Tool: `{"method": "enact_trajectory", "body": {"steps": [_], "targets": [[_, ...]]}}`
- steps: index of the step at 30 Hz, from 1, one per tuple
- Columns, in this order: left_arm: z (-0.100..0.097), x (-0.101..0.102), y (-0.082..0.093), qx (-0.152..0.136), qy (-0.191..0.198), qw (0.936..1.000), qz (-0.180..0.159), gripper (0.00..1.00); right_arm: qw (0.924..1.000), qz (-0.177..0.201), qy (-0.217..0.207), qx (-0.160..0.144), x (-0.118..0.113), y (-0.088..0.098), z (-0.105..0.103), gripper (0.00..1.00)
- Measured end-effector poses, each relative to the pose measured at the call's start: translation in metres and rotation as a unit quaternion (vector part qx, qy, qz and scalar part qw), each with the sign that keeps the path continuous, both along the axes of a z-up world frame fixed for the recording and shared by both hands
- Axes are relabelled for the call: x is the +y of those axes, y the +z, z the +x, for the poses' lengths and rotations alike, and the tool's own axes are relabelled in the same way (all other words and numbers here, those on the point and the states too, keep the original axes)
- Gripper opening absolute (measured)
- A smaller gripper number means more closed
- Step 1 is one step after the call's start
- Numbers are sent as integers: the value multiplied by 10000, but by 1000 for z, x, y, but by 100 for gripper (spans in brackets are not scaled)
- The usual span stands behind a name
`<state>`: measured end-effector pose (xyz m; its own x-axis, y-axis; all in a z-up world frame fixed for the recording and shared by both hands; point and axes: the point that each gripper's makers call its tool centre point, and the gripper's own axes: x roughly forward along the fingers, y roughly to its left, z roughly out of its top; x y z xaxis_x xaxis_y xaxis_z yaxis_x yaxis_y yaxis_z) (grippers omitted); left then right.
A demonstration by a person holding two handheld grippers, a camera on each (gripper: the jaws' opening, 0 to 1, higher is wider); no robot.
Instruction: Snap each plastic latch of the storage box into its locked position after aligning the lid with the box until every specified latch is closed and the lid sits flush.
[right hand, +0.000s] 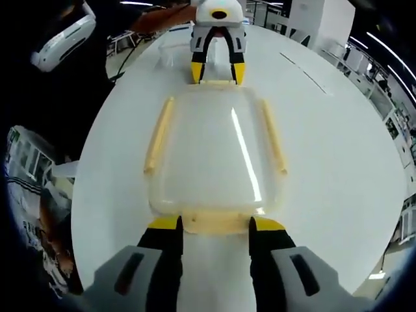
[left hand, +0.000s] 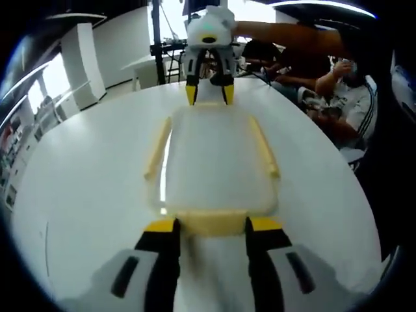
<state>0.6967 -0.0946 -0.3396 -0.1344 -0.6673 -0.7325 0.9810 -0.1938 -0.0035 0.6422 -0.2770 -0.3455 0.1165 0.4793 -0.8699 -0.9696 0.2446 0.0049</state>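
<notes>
A clear storage box [left hand: 211, 156] with its lid on lies on the white round table [left hand: 91, 195]. Cream latches run along its long sides [left hand: 158, 149] [left hand: 265, 148]. A cream end latch [left hand: 211, 222] lies between the yellow tips of my left gripper [left hand: 213, 227], which is open. At the far end, my right gripper [left hand: 209, 94] stands open over the opposite end. In the right gripper view the same box [right hand: 211, 149] has its near end latch [right hand: 218, 223] between the tips of my open right gripper [right hand: 216, 226]. The left gripper [right hand: 218, 70] faces it across the box.
A seated person [left hand: 341, 97] is beyond the table's edge in the left gripper view. In the right gripper view, a person's arm [right hand: 159, 19] reaches in at the top and a small clear container [right hand: 166, 53] sits near the far table edge. White table [right hand: 338, 149] surrounds the box.
</notes>
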Motion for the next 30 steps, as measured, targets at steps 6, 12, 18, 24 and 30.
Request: {"method": "enact_trajectory", "body": {"steps": [6, 12, 18, 24, 30], "targets": [[0, 0, 1, 31, 11, 10000, -53, 39, 10000, -28, 2, 5, 0, -1, 0, 39], [-3, -1, 0, 18, -26, 10000, 51, 39, 9999, -64, -69, 60, -1, -1, -5, 39], [-10, -1, 1, 15, -96, 9997, 212, 39, 9995, -219, -101, 202, -1, -1, -15, 39], [-18, 6, 1, 126, -106, 9991, 380, 39, 9993, -233, -111, 254, 5, 7, -24, 39], [-25, 12, 11, 157, -99, 9992, 360, 39, 9991, -316, -105, 256, 11, 18, -32, 39]]}}
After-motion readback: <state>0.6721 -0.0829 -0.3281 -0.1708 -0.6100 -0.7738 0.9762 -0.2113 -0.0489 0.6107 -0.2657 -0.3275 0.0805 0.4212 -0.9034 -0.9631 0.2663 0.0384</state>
